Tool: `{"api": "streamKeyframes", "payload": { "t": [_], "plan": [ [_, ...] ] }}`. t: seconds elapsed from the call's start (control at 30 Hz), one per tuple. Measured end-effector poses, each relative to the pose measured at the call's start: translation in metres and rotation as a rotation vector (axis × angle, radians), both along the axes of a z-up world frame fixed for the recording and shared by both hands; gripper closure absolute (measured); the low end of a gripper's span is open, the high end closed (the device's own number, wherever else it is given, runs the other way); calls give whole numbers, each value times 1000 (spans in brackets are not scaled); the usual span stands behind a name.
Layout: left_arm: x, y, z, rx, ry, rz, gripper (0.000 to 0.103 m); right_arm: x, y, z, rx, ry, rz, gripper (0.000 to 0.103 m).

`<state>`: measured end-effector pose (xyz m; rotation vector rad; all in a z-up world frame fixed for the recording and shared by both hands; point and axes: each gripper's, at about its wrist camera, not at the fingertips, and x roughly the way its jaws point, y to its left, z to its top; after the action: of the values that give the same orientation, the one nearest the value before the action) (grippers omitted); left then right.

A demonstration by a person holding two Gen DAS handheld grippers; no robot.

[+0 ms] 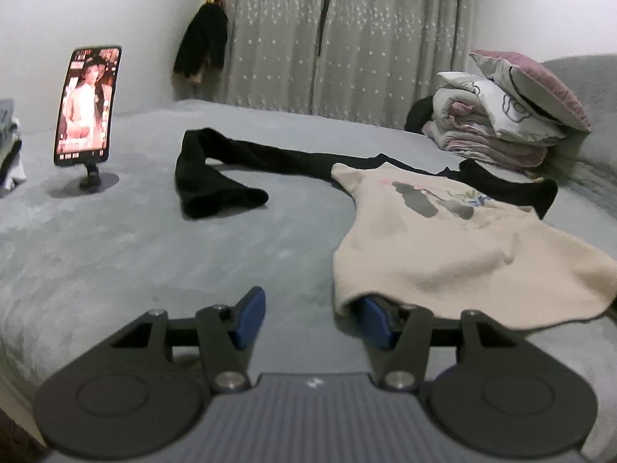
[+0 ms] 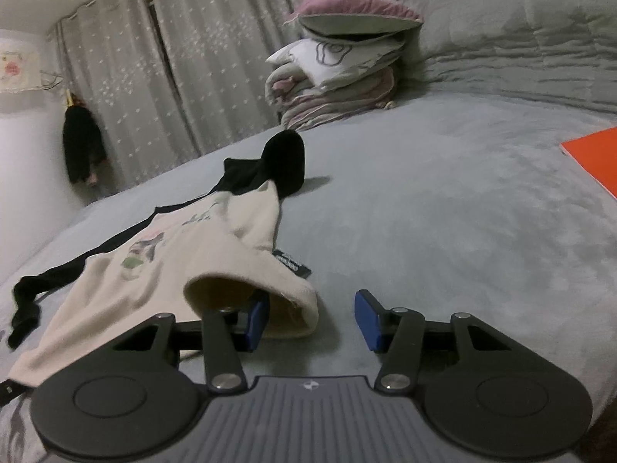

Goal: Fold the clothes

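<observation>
My left claw (image 1: pixel 313 318) and right claw (image 2: pixel 311 318) stand apart at the hem of the cream shirt (image 1: pixel 443 247), which lies spread, unfolded, on the bed (image 1: pixel 154 250), its black sleeves out.

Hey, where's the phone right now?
In the left wrist view the phone stands upright on a small stand at the far left of the bed, left of the black sleeve.
</observation>
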<state>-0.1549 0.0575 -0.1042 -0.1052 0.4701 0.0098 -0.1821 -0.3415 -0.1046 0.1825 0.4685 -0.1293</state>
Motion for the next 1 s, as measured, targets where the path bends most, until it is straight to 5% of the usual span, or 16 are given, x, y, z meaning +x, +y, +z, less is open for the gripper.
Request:
{"api": "streamKeyframes", "payload": {
  "t": [0.07,0.13,0.23,0.5,0.7,1.0],
  "plan": [
    [1,-7,-2,55,-11,-2,59,5,4,-2,-33,-3,-8,59],
    [2,-13,-3,111,-23,-4,81,9,8,-3,-67,-7,-16,81],
    [0,-21,-1,212,-25,-20,94,13,13,-3,-132,-1,-16,95],
    [-31,-20,23,373,-107,26,95,-10,8,23,-251,-18,-66,96],
    [-55,-12,50,396,-122,27,95,-29,11,37,-359,-28,-54,97],
    [-61,-19,27,481,47,-77,95,-27,5,19,-414,112,-4,97]
  ]
}}
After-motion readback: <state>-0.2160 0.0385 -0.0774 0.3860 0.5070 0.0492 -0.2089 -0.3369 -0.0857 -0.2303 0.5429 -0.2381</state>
